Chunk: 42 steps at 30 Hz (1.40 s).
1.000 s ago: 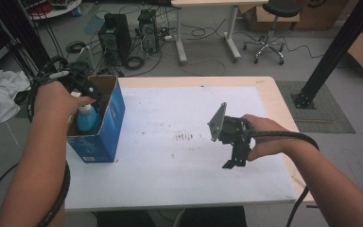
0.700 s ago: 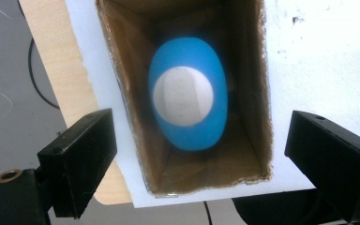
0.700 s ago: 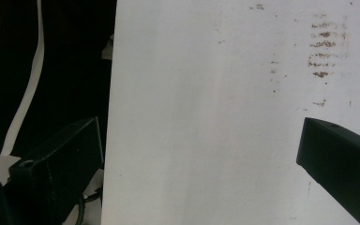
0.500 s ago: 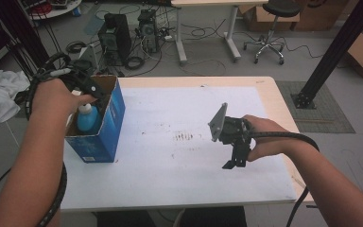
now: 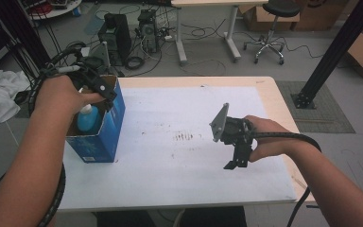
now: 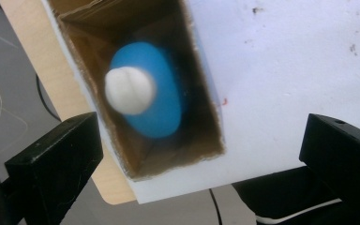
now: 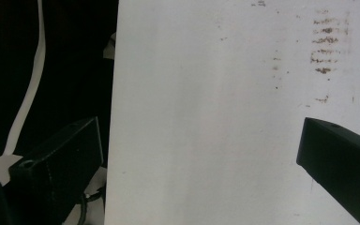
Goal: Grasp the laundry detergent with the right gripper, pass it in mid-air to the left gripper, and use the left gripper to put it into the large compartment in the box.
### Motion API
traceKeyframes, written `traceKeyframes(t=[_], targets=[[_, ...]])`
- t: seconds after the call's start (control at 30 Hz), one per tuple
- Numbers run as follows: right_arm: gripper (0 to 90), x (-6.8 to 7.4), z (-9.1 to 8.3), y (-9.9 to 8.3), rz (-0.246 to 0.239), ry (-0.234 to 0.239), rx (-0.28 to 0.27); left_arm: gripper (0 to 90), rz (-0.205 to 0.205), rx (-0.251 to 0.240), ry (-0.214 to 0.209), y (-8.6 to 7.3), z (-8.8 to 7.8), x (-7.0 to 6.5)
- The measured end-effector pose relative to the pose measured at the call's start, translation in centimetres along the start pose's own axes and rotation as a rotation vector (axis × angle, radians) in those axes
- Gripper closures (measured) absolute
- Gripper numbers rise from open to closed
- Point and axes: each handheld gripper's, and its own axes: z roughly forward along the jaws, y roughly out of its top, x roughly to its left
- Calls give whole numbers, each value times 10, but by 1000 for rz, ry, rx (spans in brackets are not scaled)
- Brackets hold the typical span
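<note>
Item: blue plastic bottle with white cap (image 6: 143,91), upright inside blue cardboard box (image 5: 105,130).
Handling: likely light, smooth, slippery; grasp below cap.
Left gripper (image 5: 99,90): jaws just opened wide, nothing between them.
Right gripper (image 5: 236,158): released, empty.

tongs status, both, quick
left tongs: open, jaws just opened, above the bottle in the box, holding nothing
right tongs: open, empty

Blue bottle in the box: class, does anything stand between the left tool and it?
Nothing visible does. The left tool hangs open above the blue box, and the blue bottle stands uncovered below.
</note>
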Motion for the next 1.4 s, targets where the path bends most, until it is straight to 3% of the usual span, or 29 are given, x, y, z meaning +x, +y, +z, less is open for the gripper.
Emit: traceKeyframes(t=[0.1, 0.23, 0.33, 0.57, 0.73, 0.87, 0.9, 0.97, 1.0, 1.2, 1.3, 1.4], targets=[[1, 0, -1, -2, 3, -2, 4, 1, 28, -14, -7, 0, -3, -5], [2, -1, -3, -3, 6, -4, 7, 1, 98, -45, -9, 1, -8, -13], [2, -1, -6, -3, 10, -8, 3, 1, 158, -83, -42, 2, -12, -20], [2, -4, -10, -6, 19, -12, 8, 1, 379, -99, -94, 4, -11, -48], [2, -5, -10, -8, 28, -7, 13, 1, 505, -116, -108, 4, -8, -69], [2, -6, -10, -9, 33, -7, 25, 1, 662, -101, -103, 1, -2, -87], [2, -6, -11, -10, 36, -5, 26, 1, 729, -90, -92, -1, 1, -93], [2, -6, -13, -10, 39, -8, 29, 1, 788, -57, -94, -4, 6, -100], [2, -6, -13, -10, 39, -9, 32, 1, 839, -47, -86, -6, 8, -105], [3, -6, -19, -11, 46, -18, 28, 1, 1001, -46, -128, -13, 15, -123], [3, -6, -20, -11, 52, -21, 29, 1, 1048, -38, -141, -16, 20, -130], [3, -6, -20, -11, 57, -21, 34, 1, 1088, -34, -124, -19, 23, -137]])
